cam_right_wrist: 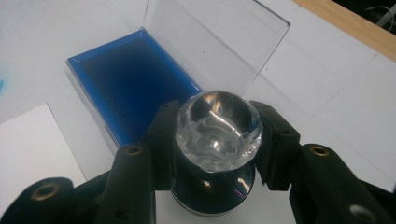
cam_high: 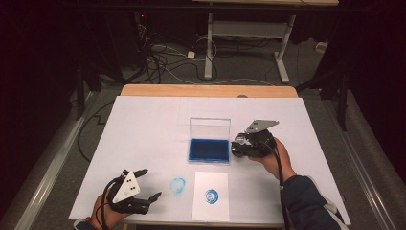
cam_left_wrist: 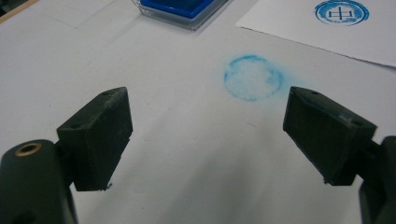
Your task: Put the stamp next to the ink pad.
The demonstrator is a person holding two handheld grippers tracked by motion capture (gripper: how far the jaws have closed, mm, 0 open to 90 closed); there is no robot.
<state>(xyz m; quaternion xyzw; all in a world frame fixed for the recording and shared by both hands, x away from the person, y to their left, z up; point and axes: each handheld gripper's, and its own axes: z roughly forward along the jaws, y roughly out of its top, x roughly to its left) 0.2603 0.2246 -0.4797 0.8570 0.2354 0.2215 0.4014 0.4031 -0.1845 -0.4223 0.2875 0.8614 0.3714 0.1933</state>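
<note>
Right gripper (cam_right_wrist: pixel 217 144) clamps a stamp (cam_right_wrist: pixel 215 140) by its smooth, slippery clear knob, at three o'clock of the ink pad (cam_right_wrist: pixel 133 86); left gripper (cam_left_wrist: pixel 208 135) open.

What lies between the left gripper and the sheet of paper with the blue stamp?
In the high view, a faint blue ring mark on the table cover lies between the left gripper and the sheet.

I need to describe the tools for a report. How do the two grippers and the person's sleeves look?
Both grippers are black. The left gripper has blocky dark jaw pads, brass-coloured rivets and a white three-cornered plate with dark dots. The right gripper carries a grey three-cornered plate and trails a black cable. A dark blue sleeve covers the right forearm.
</note>
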